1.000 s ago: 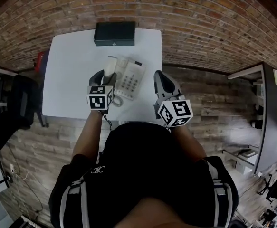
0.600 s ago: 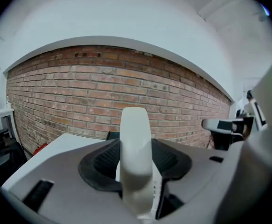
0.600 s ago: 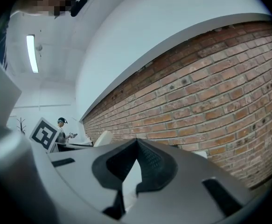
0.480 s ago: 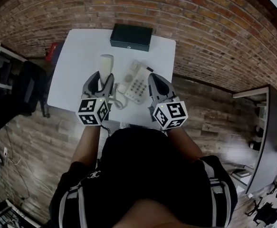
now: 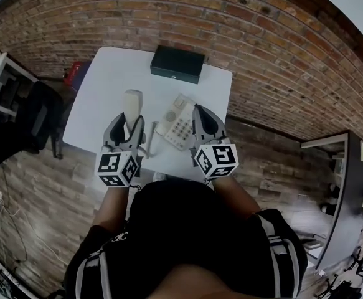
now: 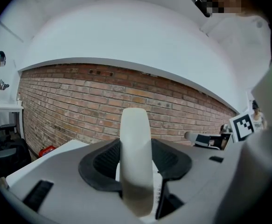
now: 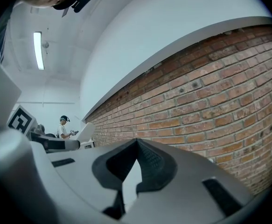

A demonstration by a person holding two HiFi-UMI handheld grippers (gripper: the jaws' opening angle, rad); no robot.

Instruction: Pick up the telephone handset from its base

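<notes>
Behind the left tool point(image 5: 131, 122), half the handset point(image 5: 132, 100) is hidden.

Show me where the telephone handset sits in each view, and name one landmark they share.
Head view: handset left of centre, sticking out of the left gripper.
Left gripper view: dead centre, clamped between the jaws.
Right gripper view: cannot be made out with certainty.
Shared landmark: the brick wall across the background of all three.
</notes>
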